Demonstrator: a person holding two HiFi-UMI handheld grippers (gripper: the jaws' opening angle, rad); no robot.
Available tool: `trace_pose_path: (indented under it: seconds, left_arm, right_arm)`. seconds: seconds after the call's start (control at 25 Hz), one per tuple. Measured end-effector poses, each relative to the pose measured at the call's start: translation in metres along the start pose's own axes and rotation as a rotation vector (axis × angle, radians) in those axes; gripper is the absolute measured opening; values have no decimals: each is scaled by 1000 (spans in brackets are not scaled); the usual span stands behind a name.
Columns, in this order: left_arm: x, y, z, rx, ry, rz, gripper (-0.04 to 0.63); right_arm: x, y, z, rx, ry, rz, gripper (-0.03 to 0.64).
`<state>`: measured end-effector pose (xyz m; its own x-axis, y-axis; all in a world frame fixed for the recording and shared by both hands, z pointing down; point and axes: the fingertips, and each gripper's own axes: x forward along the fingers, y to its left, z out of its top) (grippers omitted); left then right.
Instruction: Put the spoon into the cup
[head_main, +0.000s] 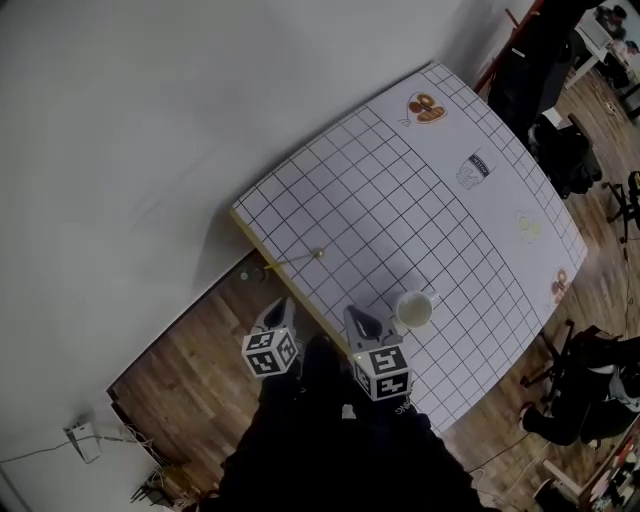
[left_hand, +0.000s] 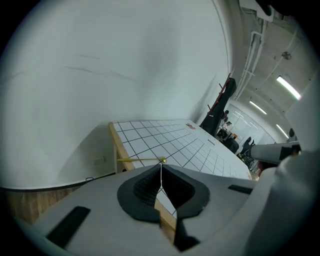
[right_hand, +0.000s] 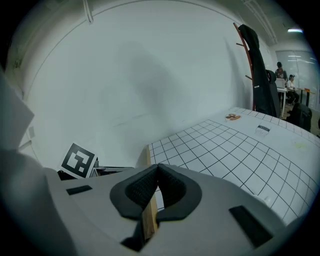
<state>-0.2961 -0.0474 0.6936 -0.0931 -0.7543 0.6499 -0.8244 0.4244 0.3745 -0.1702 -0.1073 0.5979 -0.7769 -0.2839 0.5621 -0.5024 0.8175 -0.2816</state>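
We hold both grippers low, side by side, at the table's (head_main: 400, 200) near edge. Left gripper (head_main: 281, 306): jaws pressed together, nothing between them, tips just outside that edge, angled downward. Right gripper (head_main: 355, 316): jaws likewise closed and empty, tips over the edge. Dark sleeves (head_main: 330, 450) run behind both.
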Motion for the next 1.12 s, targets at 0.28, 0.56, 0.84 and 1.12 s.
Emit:
trace_pose_path:
  seconds: [0.28, 0.56, 0.84, 1.12]
  left_arm:
    - [36, 48, -1, -166, -15, 8, 36]
    - [65, 87, 3, -220, -1, 33, 37]
    - [86, 118, 2, -259, 19, 51, 37]
    - [105, 133, 3, -339, 1, -7, 38]
  right_arm:
    - [45, 1, 0, -16, 61, 26, 15]
    - [80, -3, -2, -16, 107, 33, 15]
    - [114, 6, -3, -19, 139, 55, 15]
    - [134, 5, -4, -19, 162, 60, 15]
